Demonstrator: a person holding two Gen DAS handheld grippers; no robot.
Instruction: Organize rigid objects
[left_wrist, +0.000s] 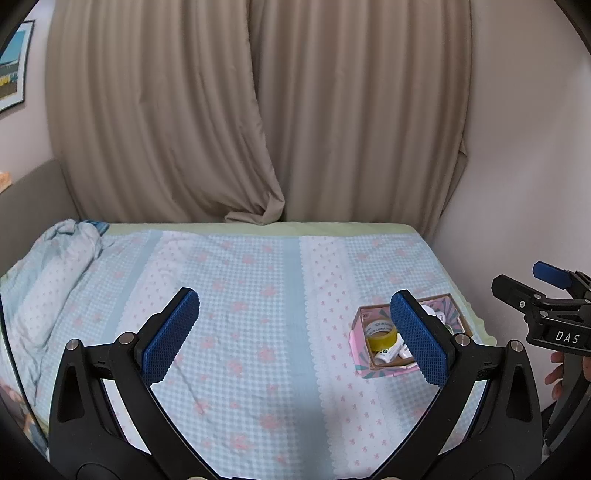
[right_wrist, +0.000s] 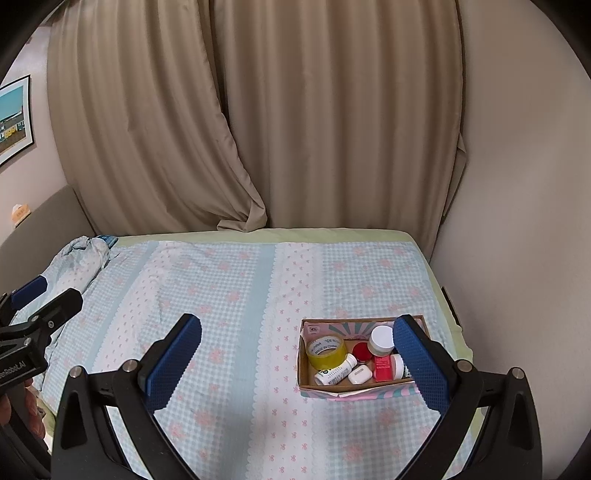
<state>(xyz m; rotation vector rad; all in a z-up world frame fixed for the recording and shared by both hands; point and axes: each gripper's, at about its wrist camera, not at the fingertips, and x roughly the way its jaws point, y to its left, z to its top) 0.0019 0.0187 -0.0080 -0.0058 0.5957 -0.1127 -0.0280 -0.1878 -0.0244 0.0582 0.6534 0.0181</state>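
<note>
Looking over: we note what both wrist views give, biggest things first.
Curtains (right_wrist: 258, 129): beige, drawn shut, hems bunched on the far edge of the bed.
Bed (right_wrist: 229, 302): blue-and-white checked cover with pink flowers; crumpled bedding (right_wrist: 79, 258) at its far left.
Left gripper (left_wrist: 295, 338): jaws spread wide, nothing between them, held above the bed.
Right gripper (right_wrist: 297, 360): jaws likewise spread and empty; we see fingers (left_wrist: 554, 373) gripping its handle.
Box (right_wrist: 308, 386): open cardboard, pink-patterned outside, on the bed's right side near the wall.
Box contents: yellow tape roll (right_wrist: 327, 350), white-lidded jar (right_wrist: 382, 339), lying white bottle (right_wrist: 334, 371), red lid (right_wrist: 361, 350), small white case (right_wrist: 360, 374).
</note>
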